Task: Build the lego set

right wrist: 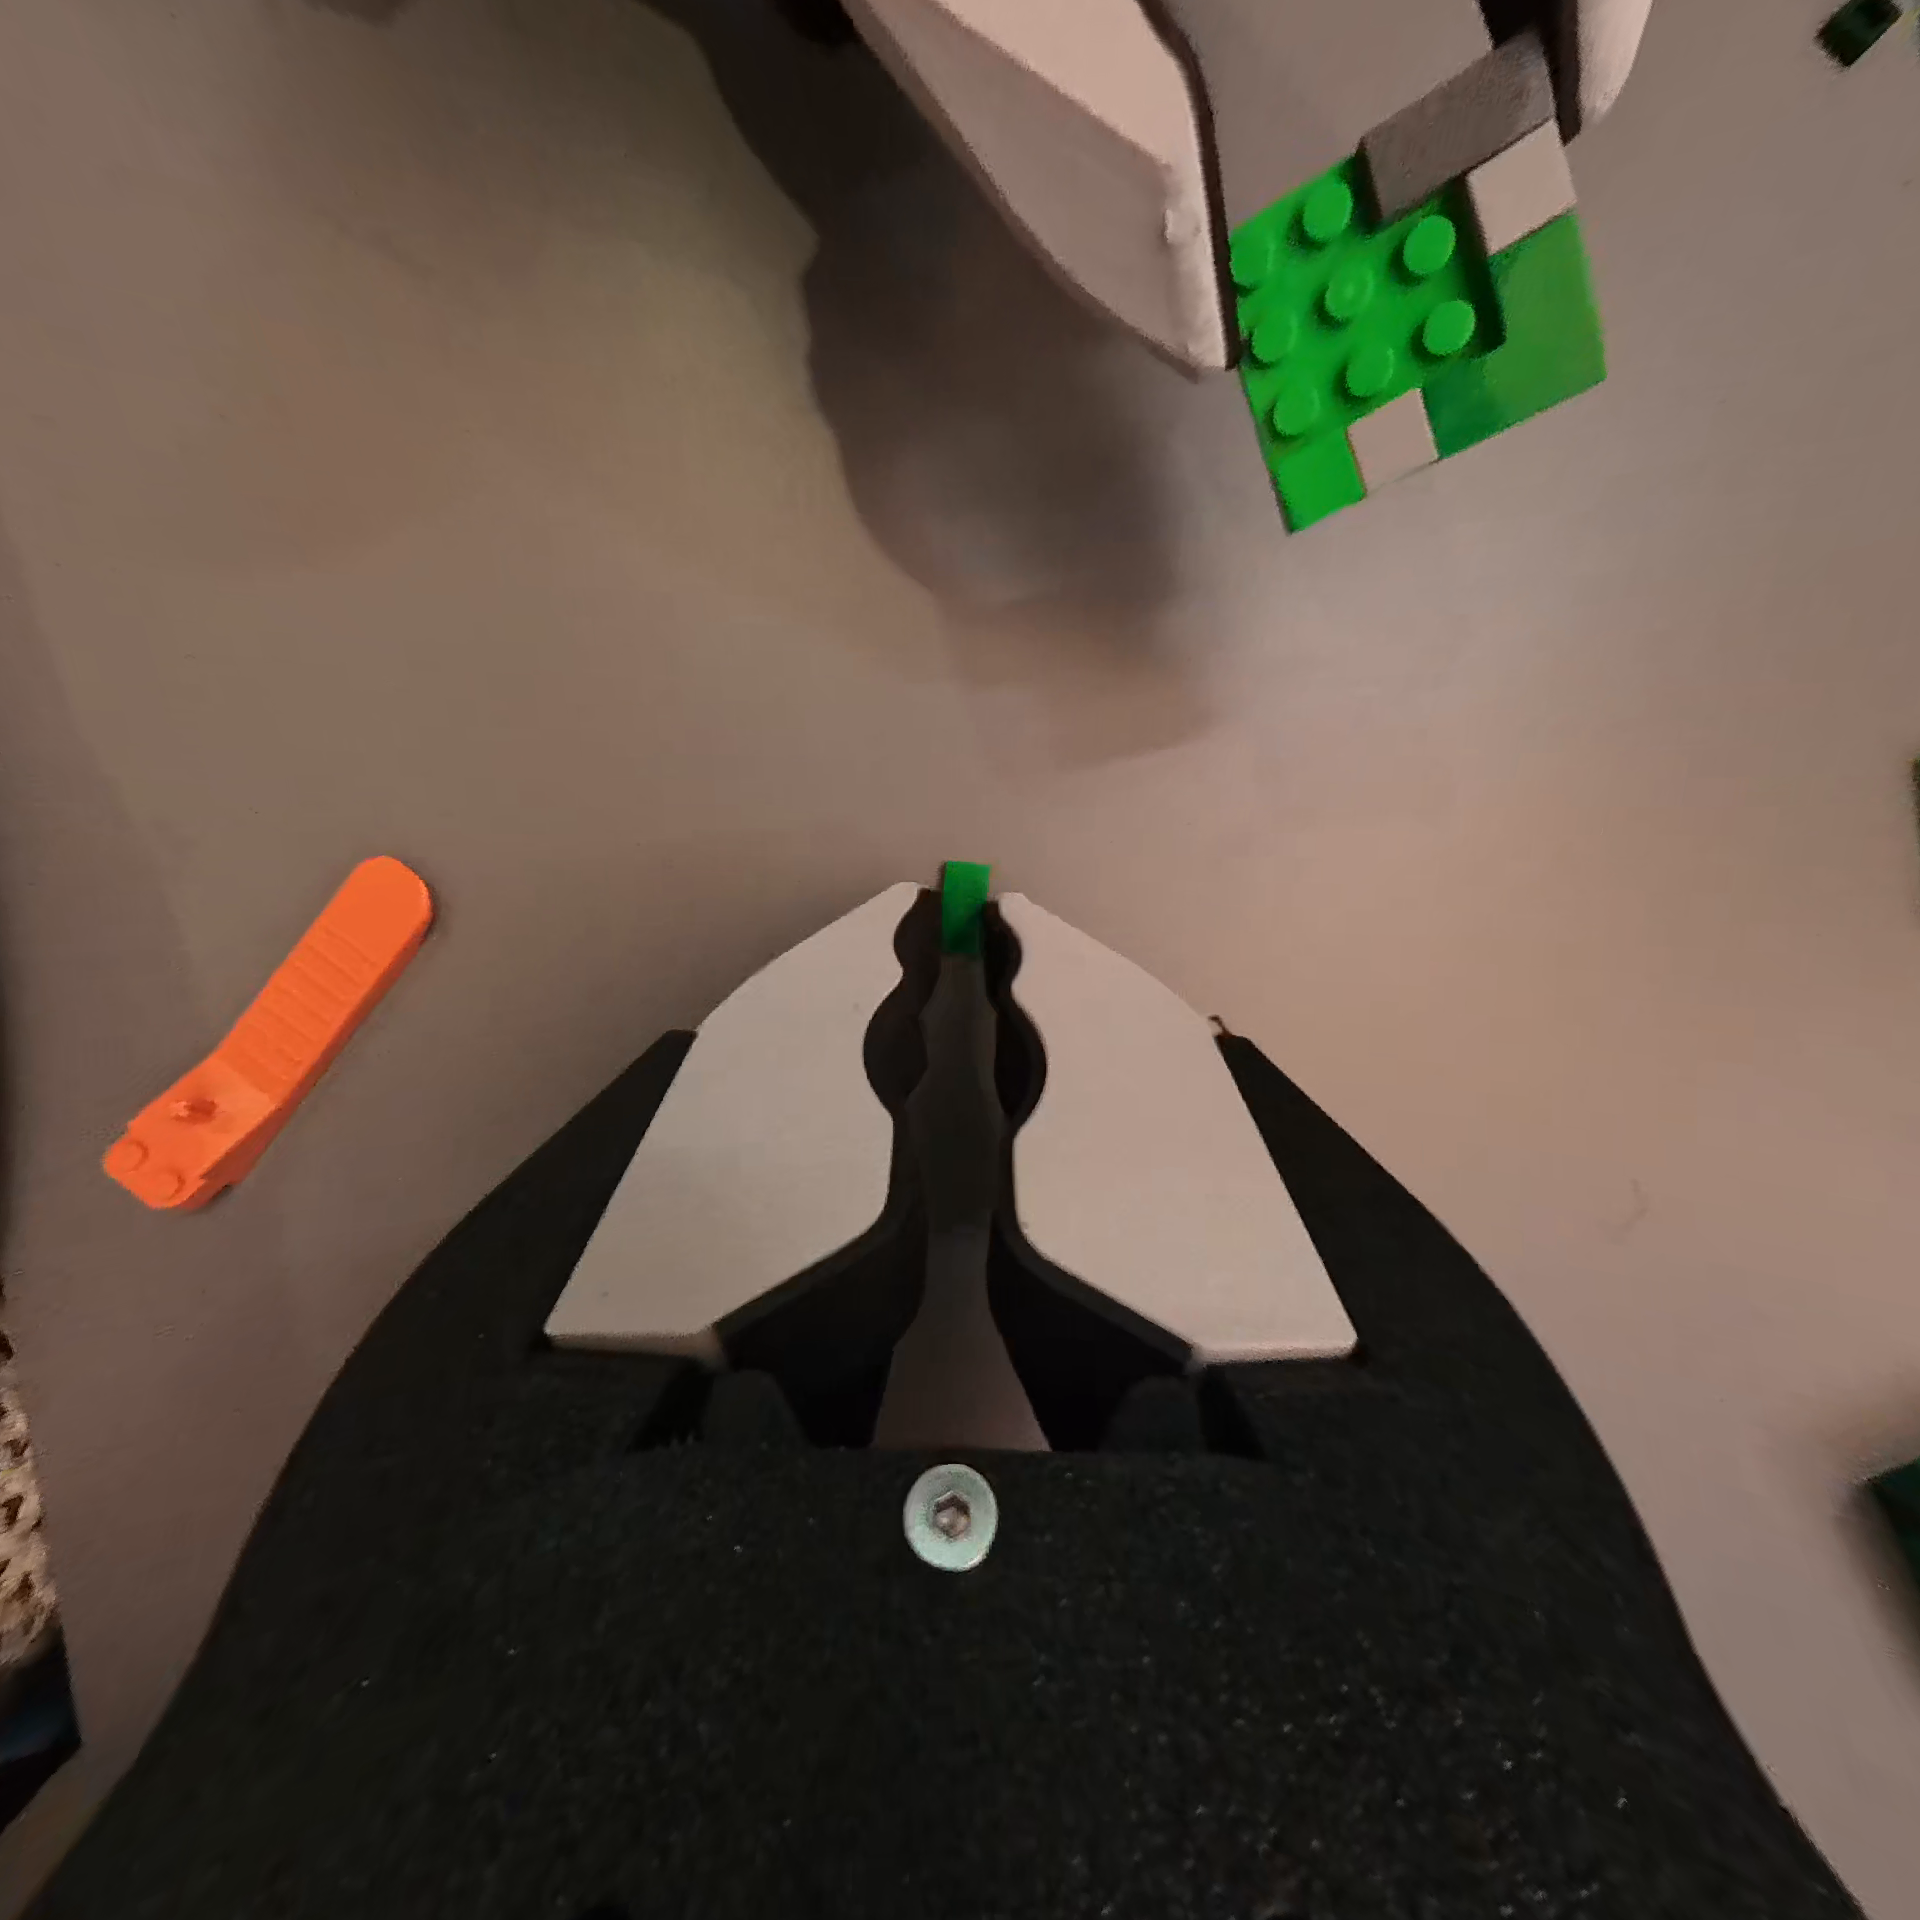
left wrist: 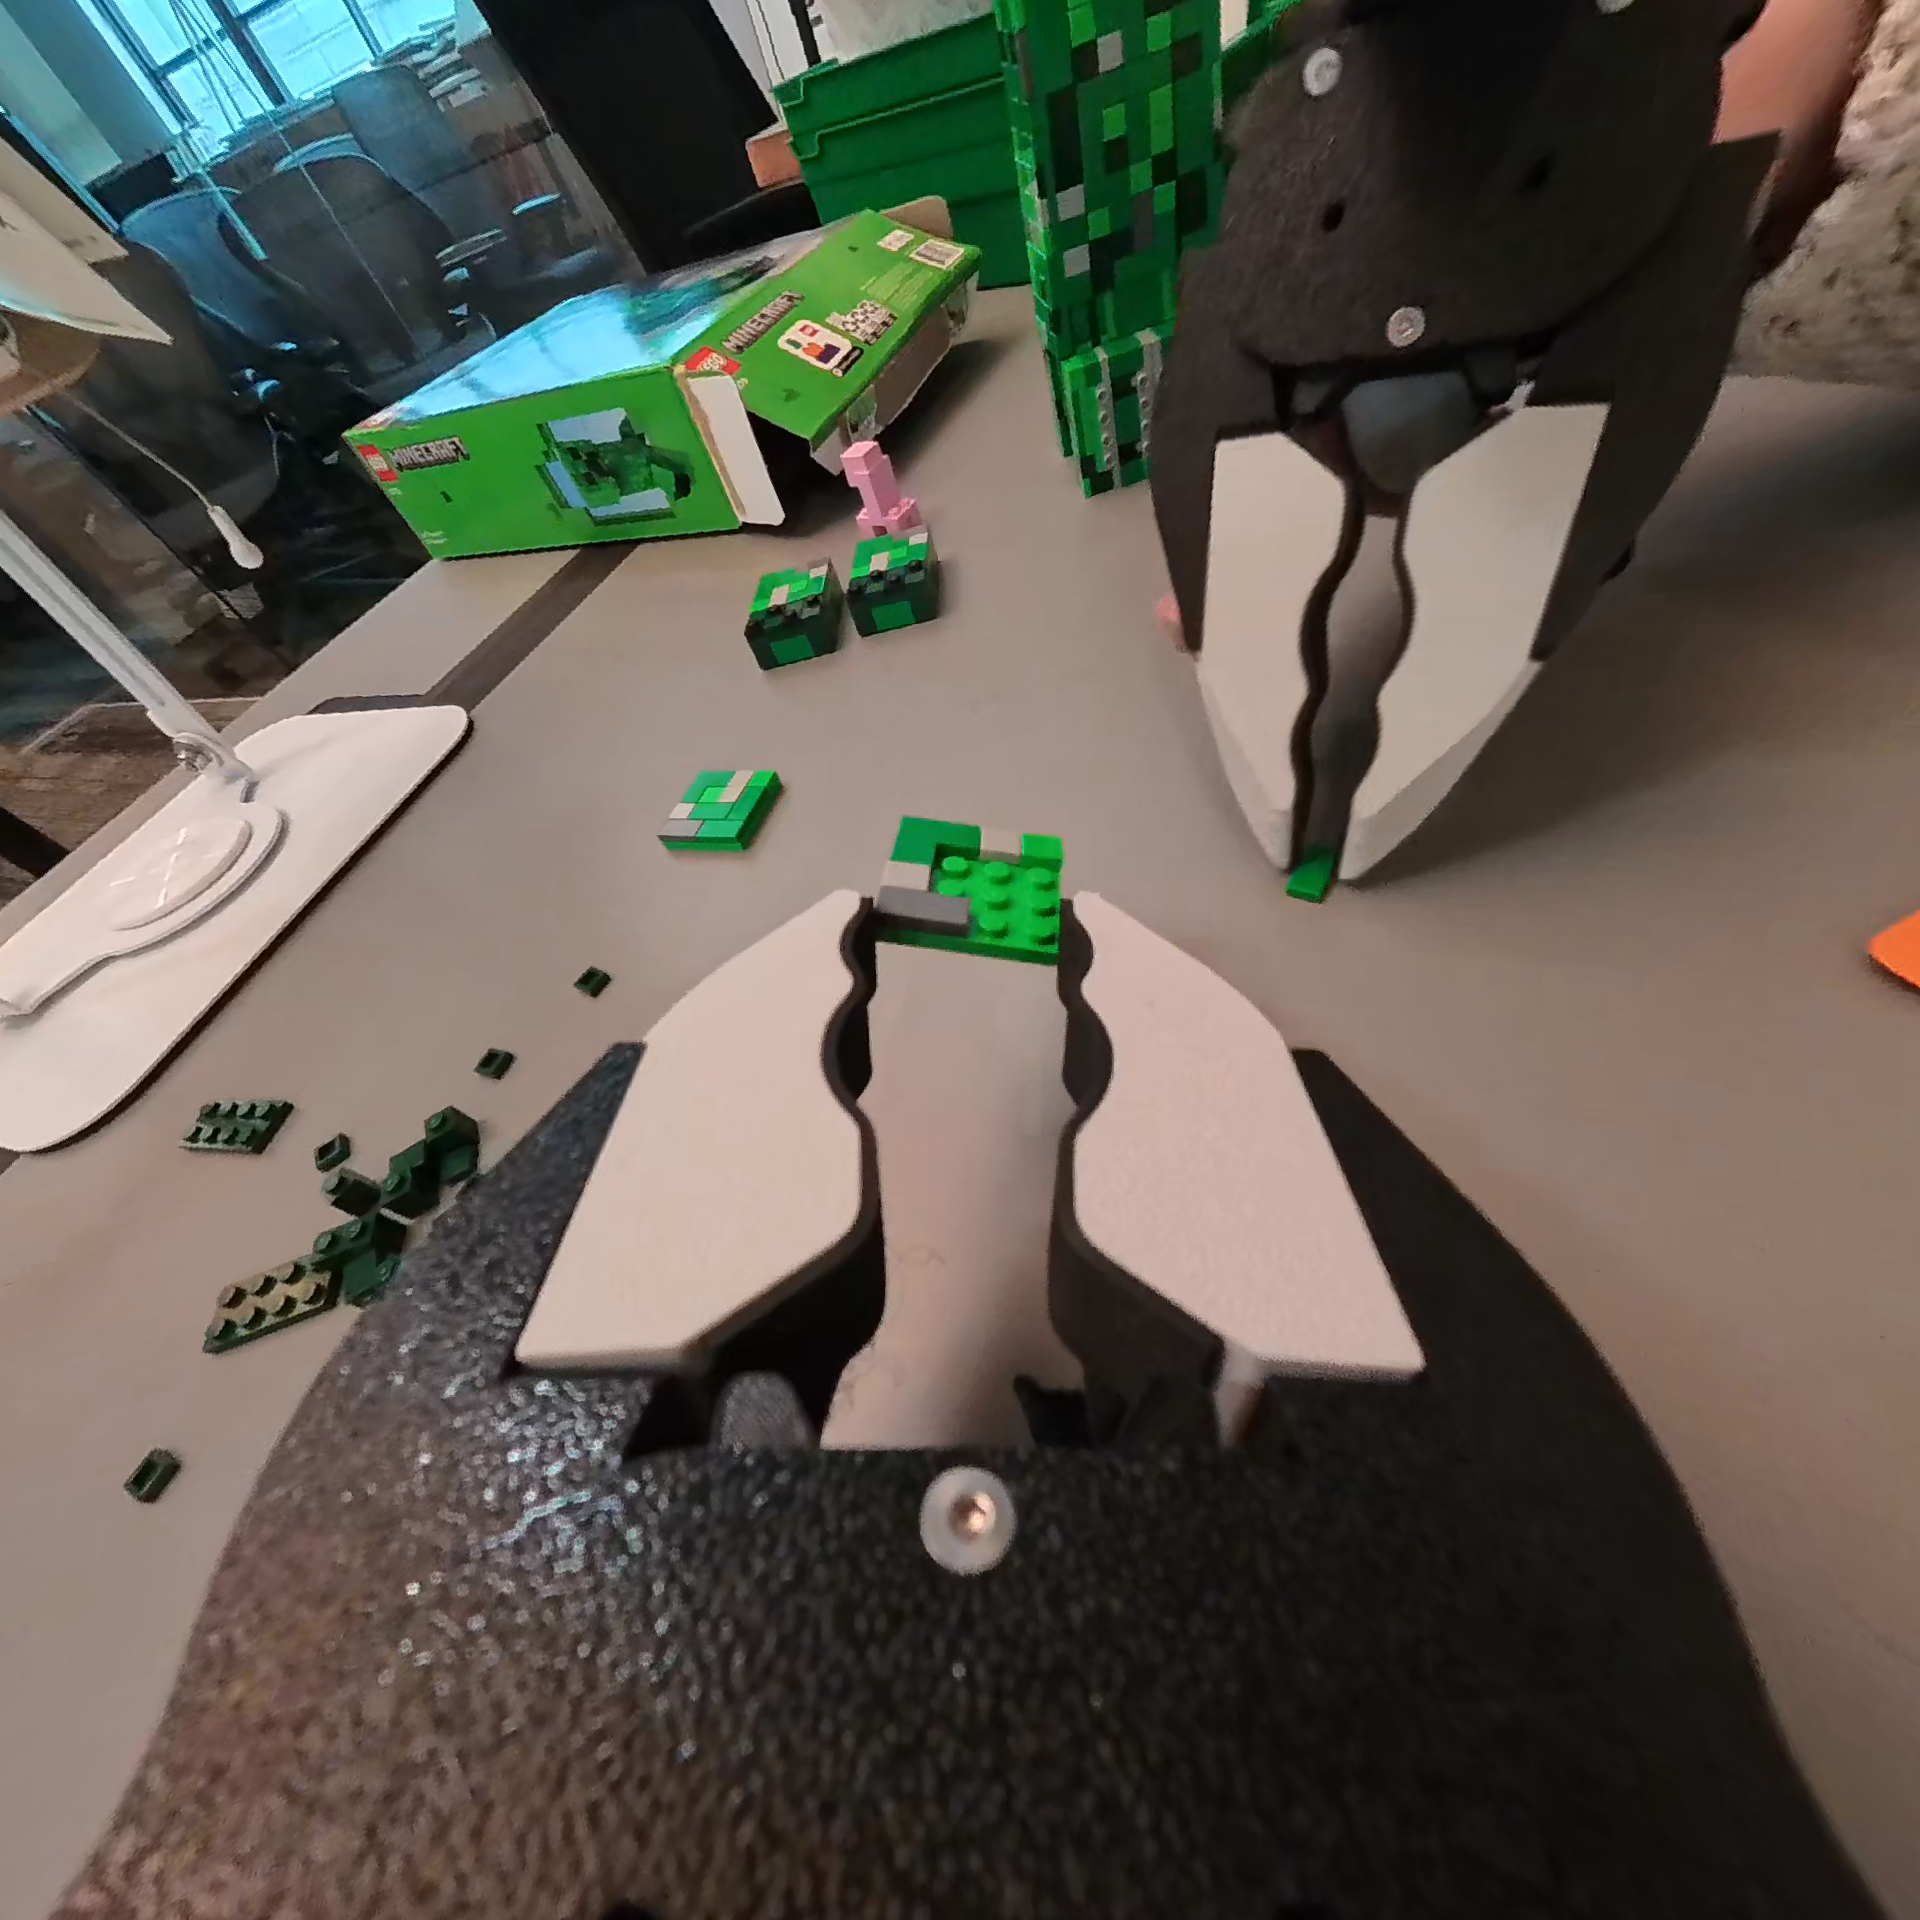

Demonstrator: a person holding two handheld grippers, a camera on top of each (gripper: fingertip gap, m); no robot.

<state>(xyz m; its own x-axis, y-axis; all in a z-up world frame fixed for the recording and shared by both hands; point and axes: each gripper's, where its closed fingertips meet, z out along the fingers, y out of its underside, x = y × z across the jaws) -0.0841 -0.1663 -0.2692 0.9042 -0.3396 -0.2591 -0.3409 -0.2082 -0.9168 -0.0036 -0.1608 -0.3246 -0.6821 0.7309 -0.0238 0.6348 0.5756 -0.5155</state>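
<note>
My left gripper (left wrist: 968, 914) is shut on a bright green square plate (left wrist: 982, 894) with grey and dark green tiles partly covering its studs; the plate also shows in the right wrist view (right wrist: 1382, 332), held by its near edge. My right gripper (right wrist: 964, 902) is shut on a small green tile (right wrist: 966, 899), its tip low over the grey table (right wrist: 623, 623). In the left wrist view the right gripper (left wrist: 1317, 868) stands to the right of the plate with the green tile (left wrist: 1311, 875) at its tip.
An orange brick separator (right wrist: 275, 1034) lies left of my right gripper. A finished tiled square (left wrist: 720, 810), two small green cubes (left wrist: 847, 603), a pink figure (left wrist: 881, 488), the green box (left wrist: 623, 416), a tall green tower (left wrist: 1117, 208), dark green loose pieces (left wrist: 343, 1216) and a white lamp base (left wrist: 208, 862) stand around. My right fingertips sit around 10 cm from my left ones.
</note>
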